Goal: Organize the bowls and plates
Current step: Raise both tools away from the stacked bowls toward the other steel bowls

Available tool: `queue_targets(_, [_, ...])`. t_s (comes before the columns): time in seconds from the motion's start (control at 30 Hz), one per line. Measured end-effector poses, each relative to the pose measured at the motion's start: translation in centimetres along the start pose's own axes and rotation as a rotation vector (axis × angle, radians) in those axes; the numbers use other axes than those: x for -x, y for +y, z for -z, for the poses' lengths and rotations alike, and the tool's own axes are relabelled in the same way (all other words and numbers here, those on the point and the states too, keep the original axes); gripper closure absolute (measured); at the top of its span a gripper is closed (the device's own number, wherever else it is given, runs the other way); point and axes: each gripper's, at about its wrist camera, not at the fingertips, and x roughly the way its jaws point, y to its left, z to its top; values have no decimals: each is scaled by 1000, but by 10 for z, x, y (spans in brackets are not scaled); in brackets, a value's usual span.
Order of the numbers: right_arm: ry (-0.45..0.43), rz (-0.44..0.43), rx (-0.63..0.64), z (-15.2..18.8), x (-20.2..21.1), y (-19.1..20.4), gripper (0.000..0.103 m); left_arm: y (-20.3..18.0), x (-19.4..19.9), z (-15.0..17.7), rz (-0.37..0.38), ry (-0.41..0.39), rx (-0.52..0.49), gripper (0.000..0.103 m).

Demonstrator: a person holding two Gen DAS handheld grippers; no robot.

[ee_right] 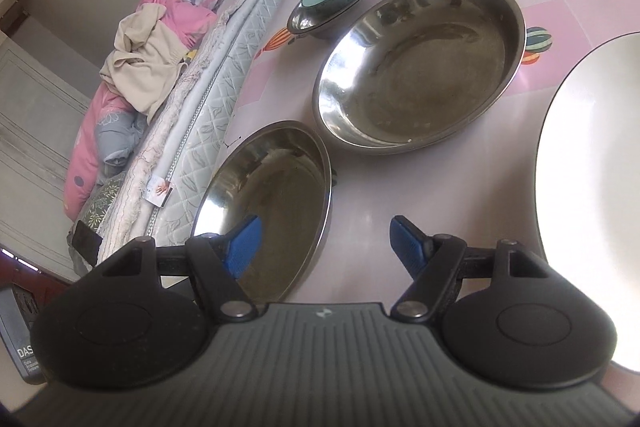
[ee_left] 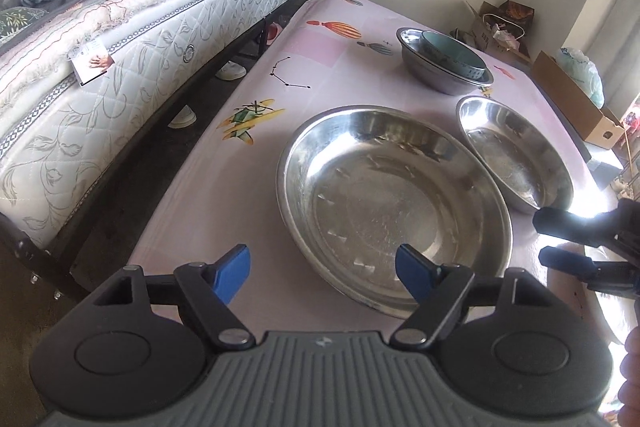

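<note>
Left gripper (ee_left: 323, 275): jaws spread wide and empty, one blue pad over the near rim of the wide steel dish (ee_left: 394, 203), seemingly lining up to take that rim.
Right gripper (ee_right: 324, 245): jaws apart, holding nothing, straddling that dish's edge.
Second steel dish (ee_right: 420, 63): just beyond the wide dish, rims nearly touching; shallow, polished, scuffed.
Steel bowl (ee_left: 444, 61): farther off, a teal ceramic bowl (ee_left: 452, 55) nested inside, likely already sorted.
White plate (ee_right: 592, 187): right of the wide dish, smooth, glossy.
Tablecloth (ee_left: 240, 187): pink, printed.
</note>
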Motion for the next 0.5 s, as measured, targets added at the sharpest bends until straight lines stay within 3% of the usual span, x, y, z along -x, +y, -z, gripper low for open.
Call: queue_targets(0.5, [-15, 9, 17, -5, -17, -1, 35, 7, -11, 0, -21, -50, 13, 24])
